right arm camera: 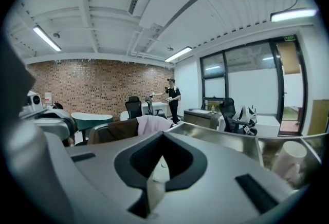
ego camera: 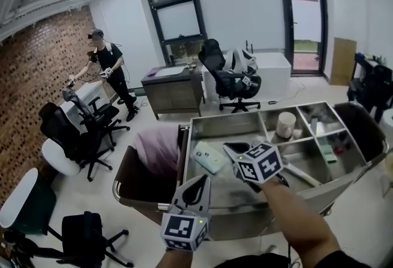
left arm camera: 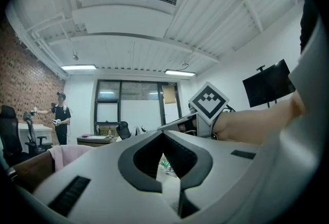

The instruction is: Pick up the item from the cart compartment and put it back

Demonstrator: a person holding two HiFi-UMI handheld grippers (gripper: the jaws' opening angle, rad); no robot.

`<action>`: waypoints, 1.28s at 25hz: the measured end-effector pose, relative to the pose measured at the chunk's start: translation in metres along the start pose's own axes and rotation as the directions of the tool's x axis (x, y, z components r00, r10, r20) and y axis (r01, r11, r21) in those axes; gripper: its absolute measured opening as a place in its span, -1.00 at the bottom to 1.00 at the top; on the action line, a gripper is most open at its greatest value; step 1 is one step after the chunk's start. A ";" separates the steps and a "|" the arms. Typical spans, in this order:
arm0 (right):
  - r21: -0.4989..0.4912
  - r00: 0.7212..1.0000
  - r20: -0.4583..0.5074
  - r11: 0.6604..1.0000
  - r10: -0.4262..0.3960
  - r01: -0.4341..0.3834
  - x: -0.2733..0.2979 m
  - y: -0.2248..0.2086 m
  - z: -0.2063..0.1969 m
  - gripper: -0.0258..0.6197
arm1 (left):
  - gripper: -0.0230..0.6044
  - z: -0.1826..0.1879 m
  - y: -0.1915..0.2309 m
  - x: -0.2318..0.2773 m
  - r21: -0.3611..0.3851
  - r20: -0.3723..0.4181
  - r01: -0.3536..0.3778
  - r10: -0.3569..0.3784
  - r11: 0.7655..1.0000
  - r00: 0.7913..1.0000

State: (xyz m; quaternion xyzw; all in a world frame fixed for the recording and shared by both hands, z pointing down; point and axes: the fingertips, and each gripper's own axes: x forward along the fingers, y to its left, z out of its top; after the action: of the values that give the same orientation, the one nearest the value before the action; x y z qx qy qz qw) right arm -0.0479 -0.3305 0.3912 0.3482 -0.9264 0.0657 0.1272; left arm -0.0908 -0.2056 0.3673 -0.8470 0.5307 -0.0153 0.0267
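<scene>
A pale flat packet [ego camera: 209,157] lies in the large left compartment of the steel cart [ego camera: 245,122]. My right gripper [ego camera: 231,149] reaches over that compartment, and its jaws have closed at the packet's right edge. In the right gripper view the pale packet [right arm camera: 157,176] fills the slit behind the closed tips of my right gripper [right arm camera: 162,134]. My left gripper [ego camera: 201,182] is held in front of the cart's near rim, pointing up, shut and holding nothing. In its own view the left gripper [left arm camera: 163,133] has its tips together, with the right gripper's marker cube [left arm camera: 208,103] beyond.
The cart's right compartments hold a white cup [ego camera: 285,124] and several small items. A brown bag with pink cloth [ego camera: 156,149] hangs at the cart's left end. Office chairs [ego camera: 83,131] stand to the left. A person [ego camera: 110,70] works with grippers at the far back left.
</scene>
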 end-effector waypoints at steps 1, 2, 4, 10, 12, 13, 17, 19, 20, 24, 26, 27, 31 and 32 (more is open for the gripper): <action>0.001 1.000 0.018 1.000 0.001 -0.001 -0.006 0.001 0.003 -0.86 | -0.93 0.000 -0.002 -0.001 -0.003 0.003 0.004 -0.004 1.000 1.000; 0.000 0.999 0.034 1.000 0.001 -0.001 -0.013 0.003 0.007 -0.86 | -0.93 0.000 -0.003 -0.001 -0.004 0.006 0.008 -0.008 1.000 1.000; -0.004 0.998 0.062 1.000 0.002 -0.001 -0.026 0.005 0.013 -0.86 | -0.93 0.001 -0.005 -0.001 -0.006 0.008 0.009 -0.009 1.000 1.000; 0.001 0.991 0.134 1.000 -0.001 0.001 -0.058 0.015 0.026 -0.86 | -0.93 0.004 -0.005 0.000 0.008 0.013 0.012 -0.012 1.000 1.000; 0.010 0.987 0.160 1.000 -0.007 0.006 -0.071 0.017 0.027 -0.86 | -0.93 0.002 -0.005 0.001 0.003 0.009 0.016 -0.016 1.000 1.000; 0.016 0.985 0.171 1.000 -0.012 0.009 -0.078 0.017 0.026 -0.86 | -0.93 0.001 -0.007 0.001 -0.002 0.007 0.022 -0.022 1.000 1.000; 0.043 0.979 0.202 0.999 -0.031 0.023 -0.101 0.013 0.022 -0.86 | -0.93 0.005 -0.012 0.001 0.007 0.008 0.035 -0.035 0.999 0.999; 0.048 0.976 0.216 0.998 -0.038 0.029 -0.111 0.012 0.021 -0.86 | -0.93 0.006 -0.014 0.002 0.012 0.013 0.042 -0.042 0.999 0.999; 0.050 0.974 0.224 0.998 -0.041 0.031 -0.117 0.012 0.021 -0.86 | -0.93 0.007 -0.015 0.002 0.012 0.014 0.045 -0.045 0.999 0.999; 0.053 0.963 0.265 0.998 -0.055 0.043 -0.142 0.014 0.025 -0.86 | -0.93 0.009 -0.015 0.003 0.011 0.019 0.047 -0.047 0.999 0.999; 0.055 0.955 0.289 0.997 -0.065 0.051 -0.156 0.016 0.026 -0.86 | -0.93 0.009 -0.014 0.002 0.007 0.022 0.047 -0.048 0.999 0.999; 0.058 0.951 0.300 0.997 -0.070 0.056 -0.162 0.016 0.026 -0.86 | -0.93 0.009 -0.014 0.001 0.006 0.024 0.047 -0.047 0.999 0.999; 0.069 0.944 0.314 0.994 -0.099 0.081 -0.181 0.015 0.017 -0.86 | -0.93 0.006 -0.014 -0.003 0.012 0.024 0.041 -0.042 0.999 0.999; 0.073 0.946 0.308 0.994 -0.105 0.087 -0.183 0.014 0.012 -0.86 | -0.93 0.004 -0.013 -0.003 0.010 0.020 0.039 -0.039 0.999 0.999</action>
State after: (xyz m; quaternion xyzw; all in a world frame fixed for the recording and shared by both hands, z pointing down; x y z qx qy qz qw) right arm 0.0729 -0.2072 0.3280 0.4025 -0.9145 0.0307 -0.0276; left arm -0.0799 -0.1970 0.3638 -0.8572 0.5137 -0.0097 0.0357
